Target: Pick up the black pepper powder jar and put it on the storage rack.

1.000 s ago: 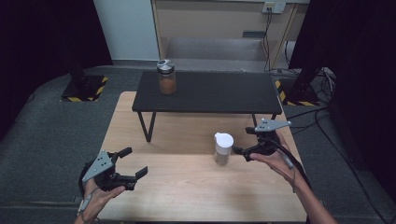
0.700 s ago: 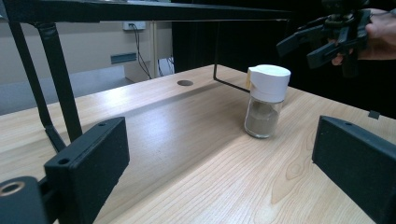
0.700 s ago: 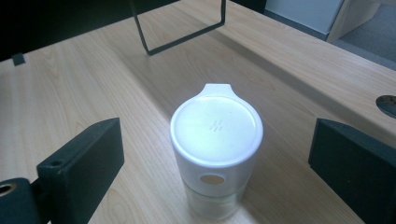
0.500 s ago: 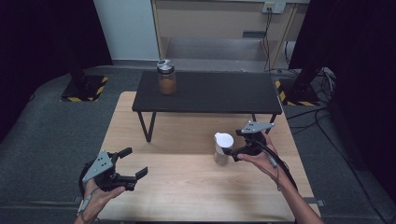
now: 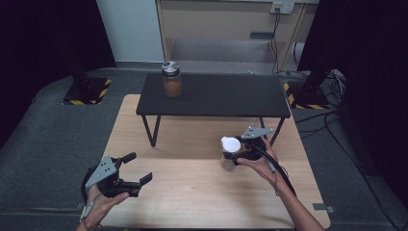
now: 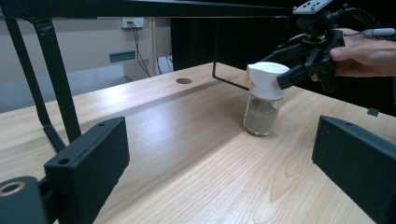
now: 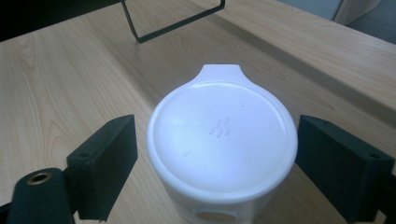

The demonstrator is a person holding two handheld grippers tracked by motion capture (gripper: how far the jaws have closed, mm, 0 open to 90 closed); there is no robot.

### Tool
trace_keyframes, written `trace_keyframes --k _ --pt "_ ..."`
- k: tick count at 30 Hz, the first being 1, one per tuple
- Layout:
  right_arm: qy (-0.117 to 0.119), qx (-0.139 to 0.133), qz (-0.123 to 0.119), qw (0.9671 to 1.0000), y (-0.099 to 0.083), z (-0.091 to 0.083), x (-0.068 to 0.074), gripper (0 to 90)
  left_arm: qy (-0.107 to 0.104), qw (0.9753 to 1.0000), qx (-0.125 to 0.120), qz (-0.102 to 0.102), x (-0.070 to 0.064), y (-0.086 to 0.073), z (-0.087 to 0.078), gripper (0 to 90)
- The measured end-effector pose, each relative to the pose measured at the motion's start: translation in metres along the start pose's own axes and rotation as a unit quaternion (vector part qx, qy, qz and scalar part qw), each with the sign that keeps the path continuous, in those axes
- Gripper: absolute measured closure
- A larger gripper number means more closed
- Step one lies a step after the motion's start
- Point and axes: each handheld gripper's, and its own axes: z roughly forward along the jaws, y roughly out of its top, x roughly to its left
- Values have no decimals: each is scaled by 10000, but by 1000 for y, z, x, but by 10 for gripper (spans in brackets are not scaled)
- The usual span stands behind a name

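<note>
L tool [image 5: 135, 169] sits low at the near-left corner of the wooden desk [image 5: 192, 192], held in the person's L hand. Its 2 jaws stand wide apart w/ nothing between them; in the left gripper view they frame bare desk and look across at the jar.

Further back, a low black shelf-table [image 5: 216, 94] stands across the far part of the desk, carrying a jar w/ brown contents and a metal lid [image 5: 171, 79] near its left end. No tool near it.

Right of centre: small clear jar w/ a white flip-top cap [image 5: 229, 153], upright on the desk, just in front of the black table's right legs. Left gripper view shows greyish-brown powder [image 6: 259, 116] filling the lower part.

R tool [image 5: 239, 153] is at the cap, coming in from the right. Right gripper view: 1 jaw either side of the white cap [image 7: 223, 140], a visible gap on both sides, so open and not yet gripping.

Handling, as a guess: light, rigid, body probably glass, so smooth and breakable if dropped. Cap looks like smooth plastic and may pop or slip under a squeeze; the flip tab [image 7: 220, 72] points away from the jaws, good. Safer hold seems lower on the cap skirt or on the body, jaws square, moderate force, lift straight up.
</note>
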Motion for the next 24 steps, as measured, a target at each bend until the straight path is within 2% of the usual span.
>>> trace_keyframes --k 2,6,9,13,20,24 --pt "-24 -5 -25 10000 0 2 1 181 1 10000 1 -2 0 0 0 28" --pt "-229 -6 -201 9995 1 4 10 310 4 10000 11 -2 0 0 0 27" --pt "-341 -45 -197 9992 0 5 15 311 6 10000 7 -3 0 0 0 27" --pt "-363 -79 -170 9992 -2 5 16 313 3 10000 15 3 0 0 0 27" --pt "-308 -24 -249 9992 0 2 15 314 -7 10000 21 8 0 0 0 27" --pt "-236 -19 -336 9992 4 -6 12 314 -3 10000 27 47 0 1 0 28"
